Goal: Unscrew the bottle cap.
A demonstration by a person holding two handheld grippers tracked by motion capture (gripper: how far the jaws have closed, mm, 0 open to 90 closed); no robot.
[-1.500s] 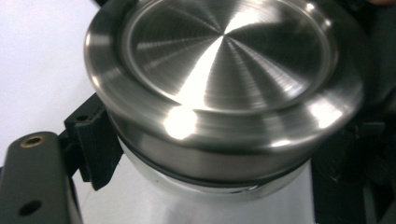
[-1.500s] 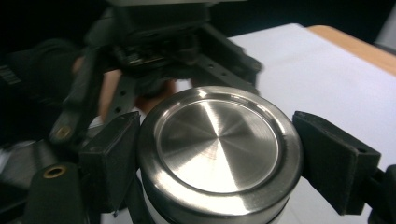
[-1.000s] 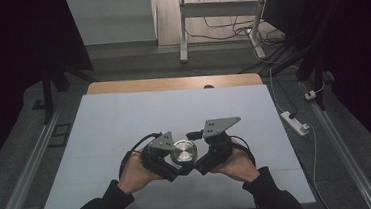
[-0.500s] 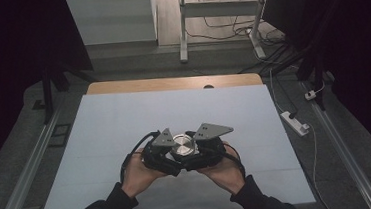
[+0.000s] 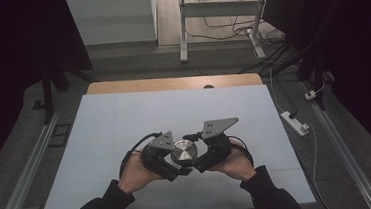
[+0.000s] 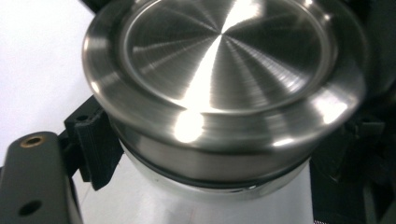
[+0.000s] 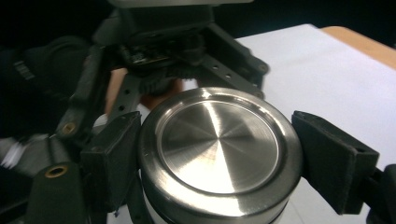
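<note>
A round steel container (image 5: pixel 183 151) with a brushed lid (image 7: pixel 217 142) is held above the white table mat (image 5: pixel 125 124), between the two hands. My left gripper (image 5: pixel 175 166) comes in from the left and is shut on the container's body just under the lid (image 6: pixel 219 70); one black pad (image 6: pixel 93 144) presses its side. My right gripper (image 5: pixel 199 161) comes from the right. Its jaws have just been closing, and its pads (image 7: pixel 112 158) now press both sides of the lid's rim.
The mat covers a wooden table whose far edge (image 5: pixel 172 83) shows bare. A white power strip (image 5: pixel 295 122) lies on the floor off the right side, and metal desk legs (image 5: pixel 182 29) stand beyond the table.
The right gripper's jaws stood wide beside the container a second ago and have closed onto the lid. Both hands and the container have stayed nearly in place.
</note>
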